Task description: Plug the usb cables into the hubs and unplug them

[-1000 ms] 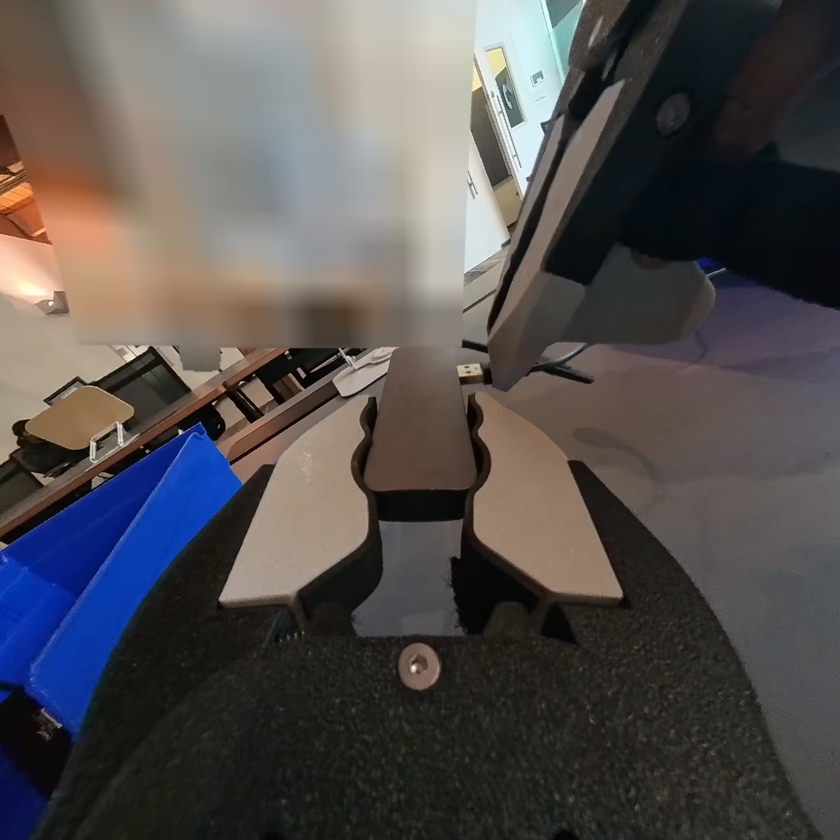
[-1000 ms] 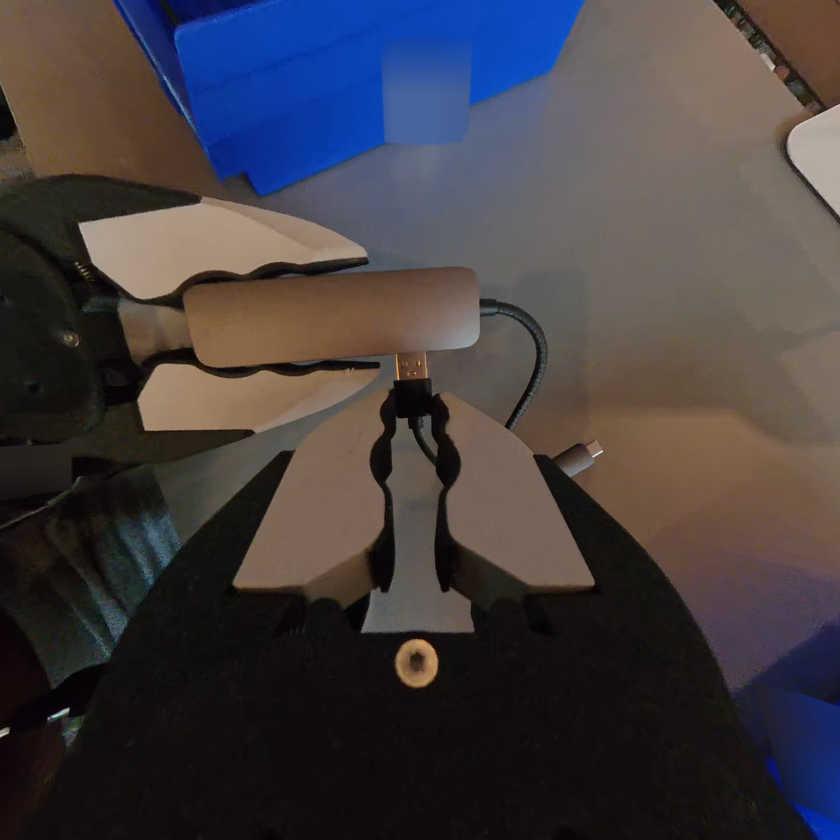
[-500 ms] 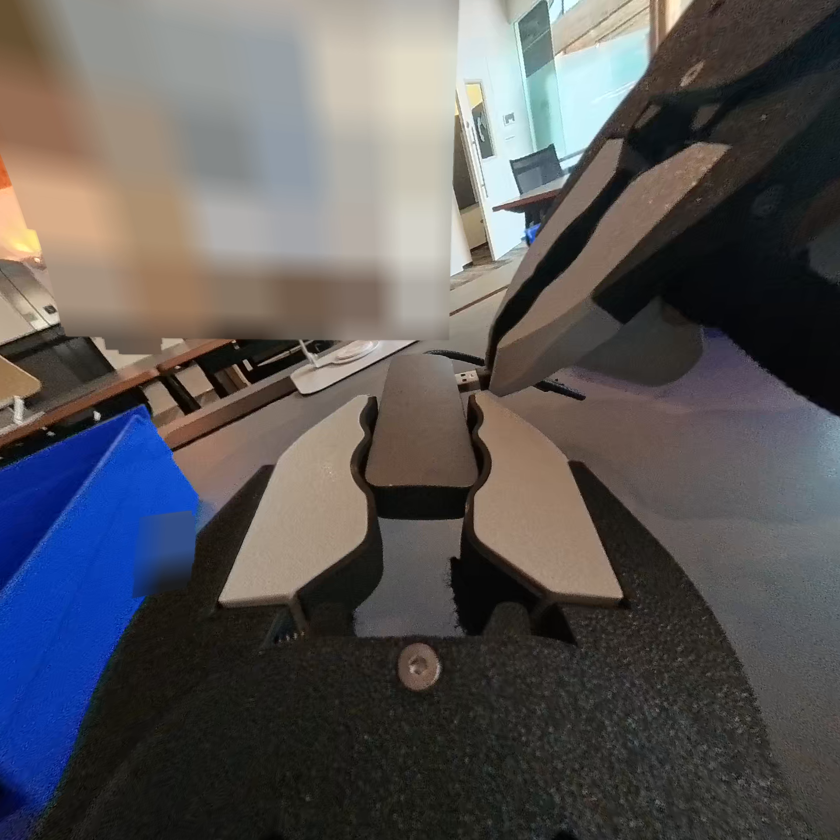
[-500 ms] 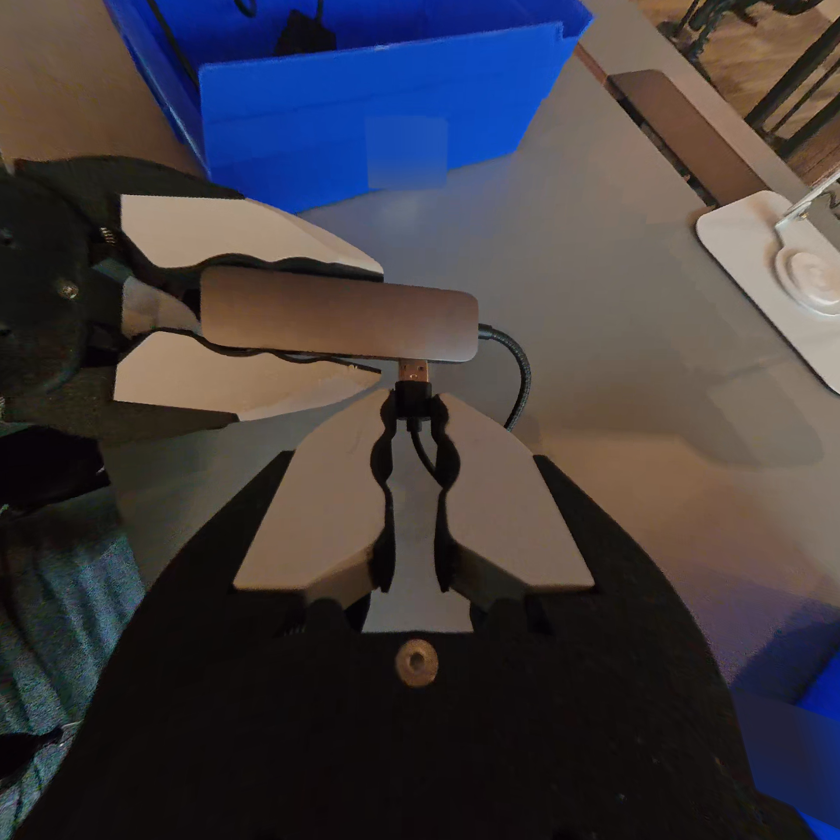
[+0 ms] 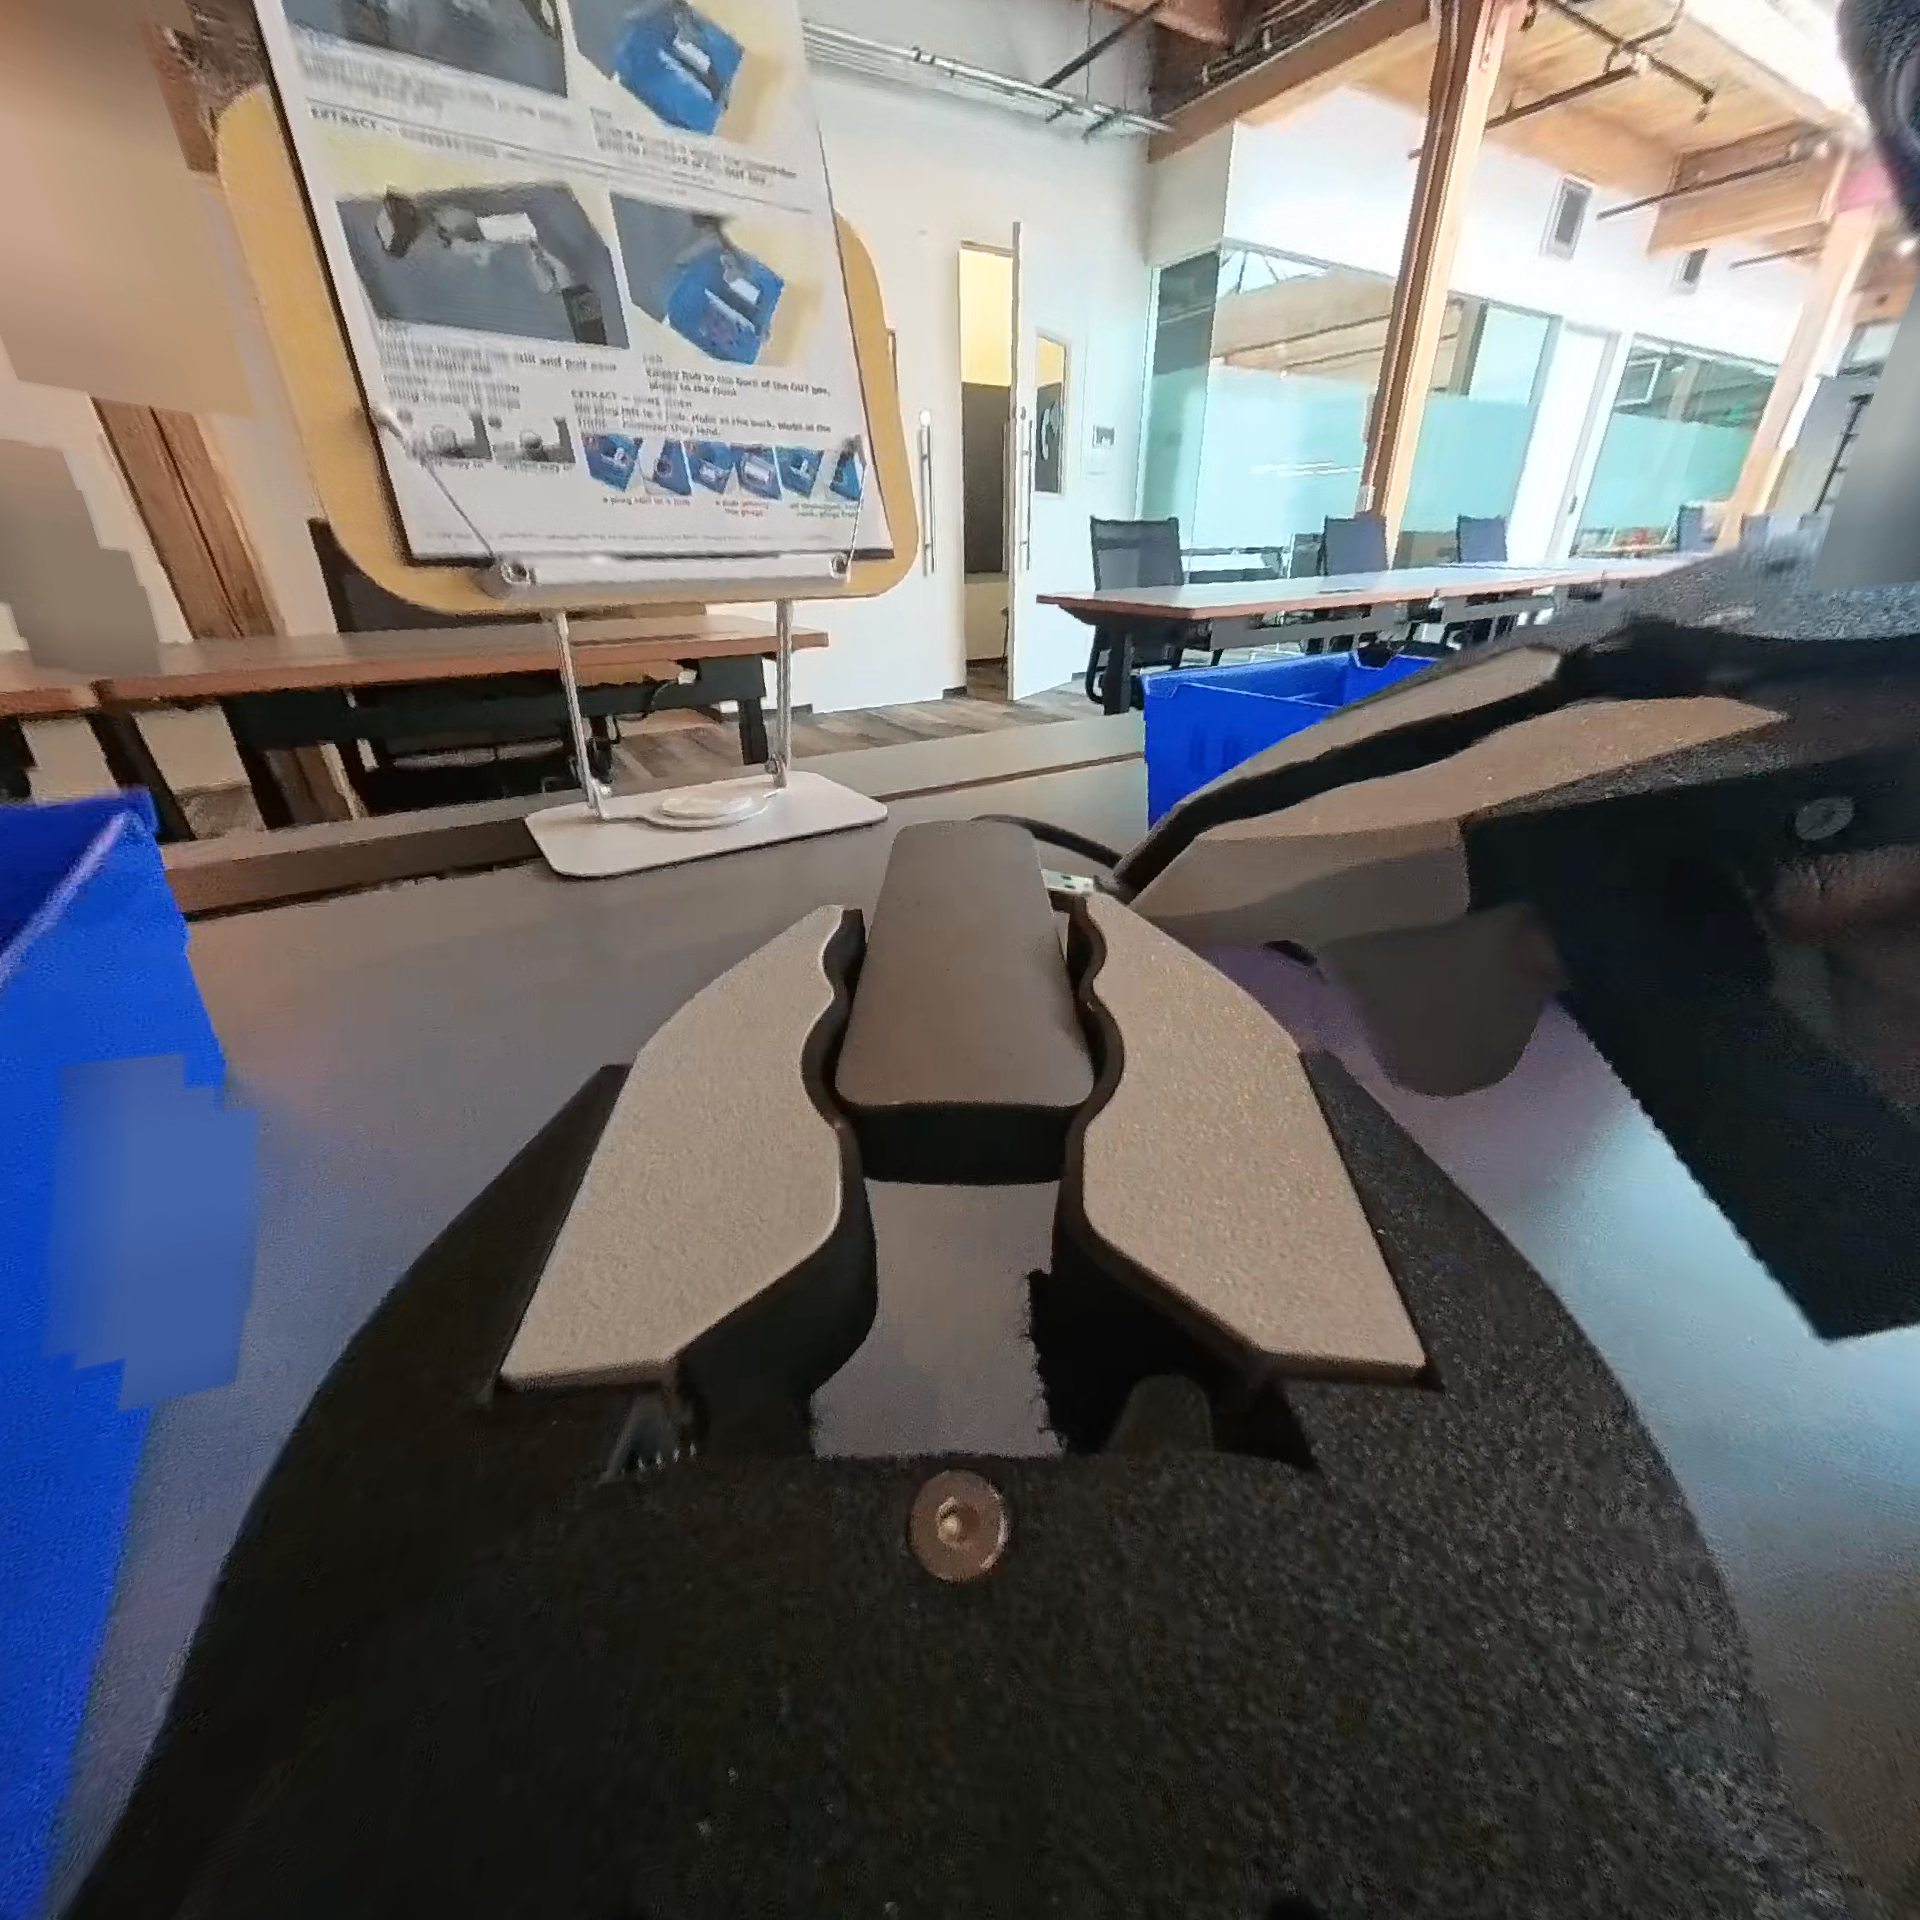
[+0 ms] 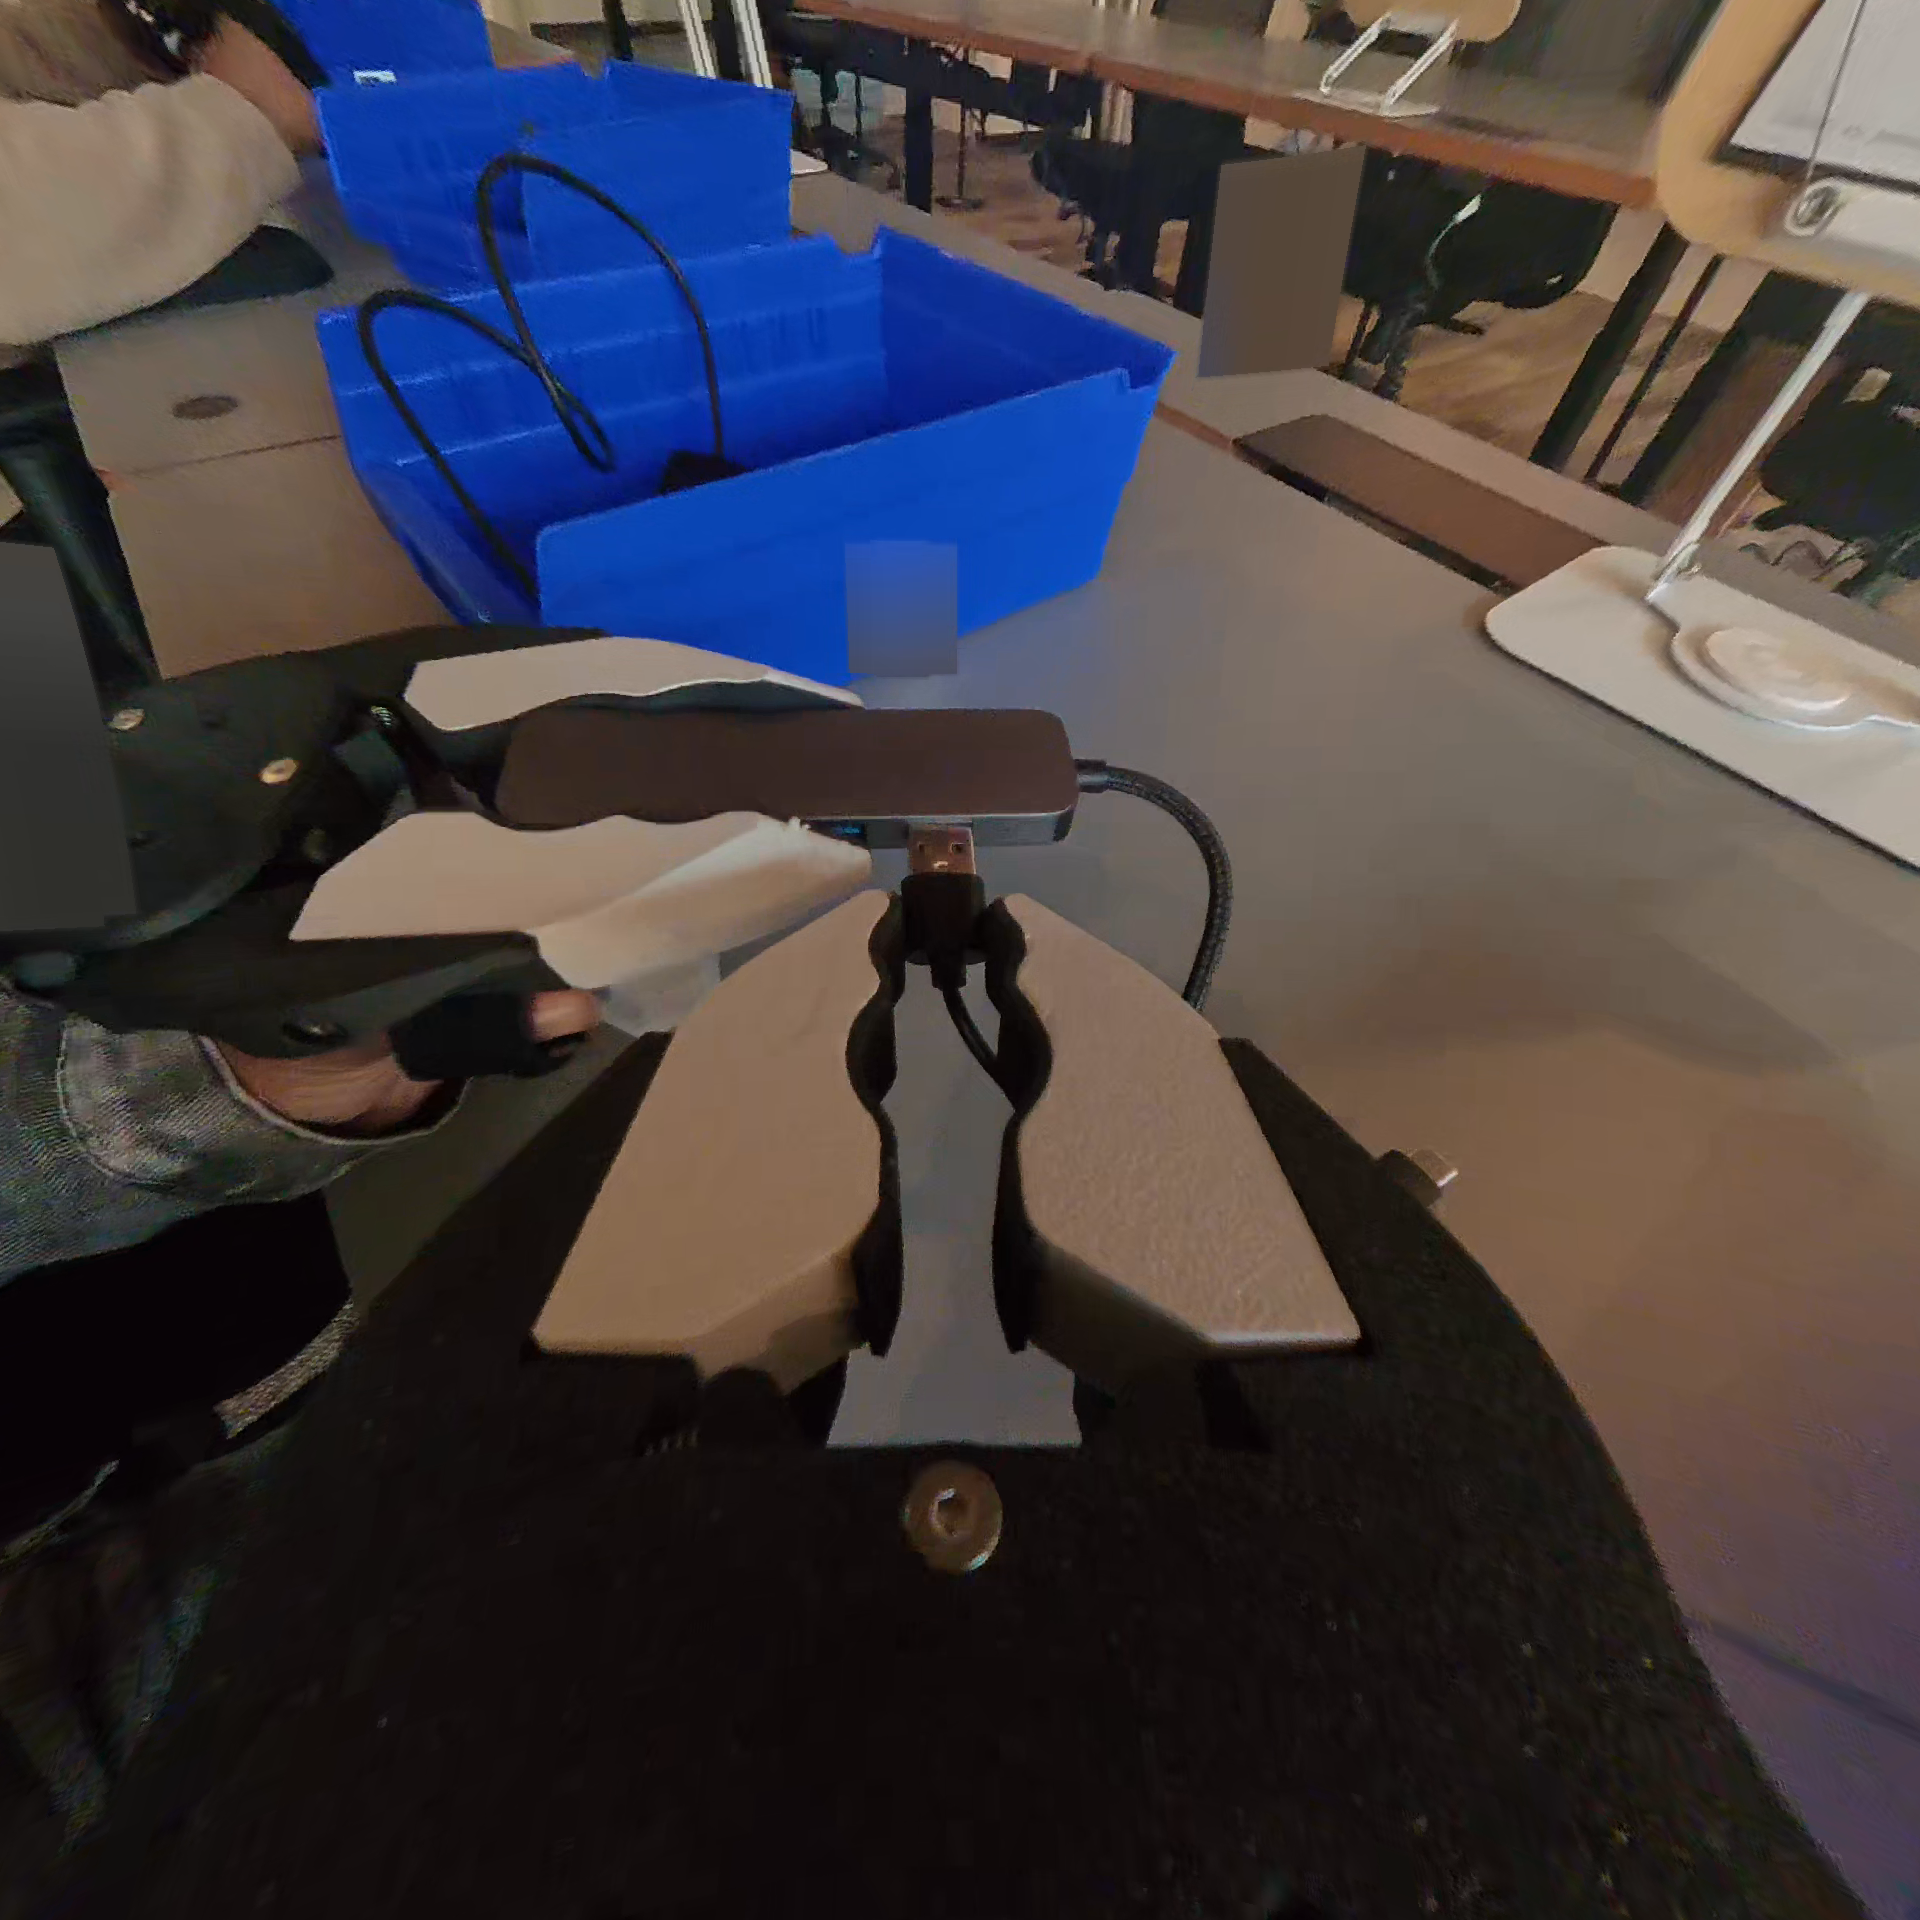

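Note:
My left gripper (image 5: 961,914) is shut on a flat grey USB hub (image 5: 956,977) and holds it above the grey table (image 5: 468,987). In the right wrist view the hub (image 6: 790,764) lies crosswise, gripped from the left by the left gripper (image 6: 842,774). My right gripper (image 6: 942,914) is shut on the black body of a USB-A plug (image 6: 943,854). The plug's metal tip touches a port on the hub's near side, with most of the metal showing. The hub's braided cable (image 6: 1205,883) curves down to its small connector (image 6: 1429,1169). The right gripper (image 5: 1132,883) also shows in the left wrist view.
A blue bin (image 6: 727,520) holding black cables stands behind the hub. Another blue bin (image 5: 83,1039) is at the left and a third (image 5: 1247,707) at the back right. A sheet stand with a white base (image 6: 1662,665) is at the far table edge. A person's sleeve (image 6: 114,197) is at upper left.
Both grippers have tilted up to a more level view, still holding the hub and the plug. The plug stays at the hub's side port.

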